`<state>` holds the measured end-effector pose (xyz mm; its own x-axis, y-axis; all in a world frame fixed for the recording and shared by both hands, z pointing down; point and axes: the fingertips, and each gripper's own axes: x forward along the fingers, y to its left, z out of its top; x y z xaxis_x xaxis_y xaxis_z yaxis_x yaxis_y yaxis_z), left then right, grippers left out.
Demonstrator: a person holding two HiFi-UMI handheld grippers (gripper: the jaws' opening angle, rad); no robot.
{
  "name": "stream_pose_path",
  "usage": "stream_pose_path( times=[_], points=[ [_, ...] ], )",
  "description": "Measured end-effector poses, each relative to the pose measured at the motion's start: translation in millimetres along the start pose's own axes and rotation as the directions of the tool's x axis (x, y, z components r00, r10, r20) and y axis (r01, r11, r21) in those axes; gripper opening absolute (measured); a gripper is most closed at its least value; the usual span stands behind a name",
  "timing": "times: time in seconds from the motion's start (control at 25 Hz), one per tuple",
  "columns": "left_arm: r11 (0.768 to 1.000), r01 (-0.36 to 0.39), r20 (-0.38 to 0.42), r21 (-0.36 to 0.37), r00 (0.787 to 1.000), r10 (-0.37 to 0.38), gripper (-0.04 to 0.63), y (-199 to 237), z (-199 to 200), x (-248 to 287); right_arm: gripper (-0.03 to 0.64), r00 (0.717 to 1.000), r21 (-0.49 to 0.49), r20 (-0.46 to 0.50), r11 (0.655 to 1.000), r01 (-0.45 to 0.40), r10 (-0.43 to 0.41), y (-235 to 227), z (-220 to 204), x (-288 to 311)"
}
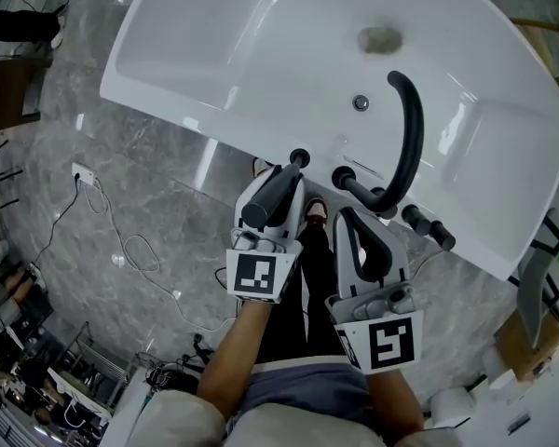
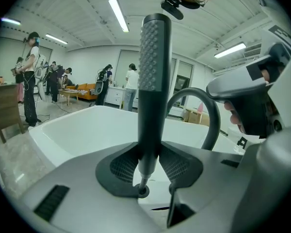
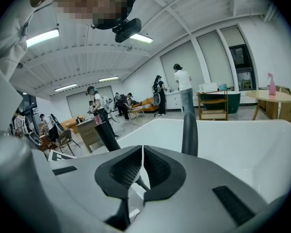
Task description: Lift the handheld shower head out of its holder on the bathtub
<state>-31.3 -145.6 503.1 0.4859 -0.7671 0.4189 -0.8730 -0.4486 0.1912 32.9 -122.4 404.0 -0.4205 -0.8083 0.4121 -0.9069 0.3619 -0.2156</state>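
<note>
Grip step looks done: left gripper clamped shut on the upright shower head, its foot seemingly in the holder at 6 o'clock on the bathtub rim, right gripper at its 3 o'clock pinched closed on nothing; next needs a straight upward pull.

One big white bathtub, one long black shower head, one bent black tap pipe, and two grey hand-held grippers: left gripper, right gripper.

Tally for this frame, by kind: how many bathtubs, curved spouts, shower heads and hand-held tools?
bathtub: 1
black curved spout: 1
shower head: 1
tools, left tool and right tool: 2
total: 5
</note>
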Motion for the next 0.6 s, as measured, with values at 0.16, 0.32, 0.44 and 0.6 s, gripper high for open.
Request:
stream_pose_path(
  times=[0.16,0.32,0.44,0.6],
  points=[
    [0.999,0.010,0.038,0.038,0.999,-0.011,0.140,2,10,-5,0.021,1.000,-0.011,0.014,1.000,-0.002,0.002,3,13,-4],
    [1.000,-0.016,0.041,-0.002,0.999,0.016,0.140,4,21,-11,0.021,1.000,-0.023,0.026,1.000,-0.011,0.012,6,23,-12],
    [1.000,-0.031,0.052,-0.003,0.998,0.031,0.140,7,29,-15,0.021,0.999,-0.035,0.040,0.999,-0.023,0.024,9,32,-16],
    [0.999,-0.042,0.057,-0.003,0.997,0.042,0.140,10,39,-24,0.021,0.998,-0.057,0.051,0.997,-0.042,0.045,18,45,-22]
  ],
)
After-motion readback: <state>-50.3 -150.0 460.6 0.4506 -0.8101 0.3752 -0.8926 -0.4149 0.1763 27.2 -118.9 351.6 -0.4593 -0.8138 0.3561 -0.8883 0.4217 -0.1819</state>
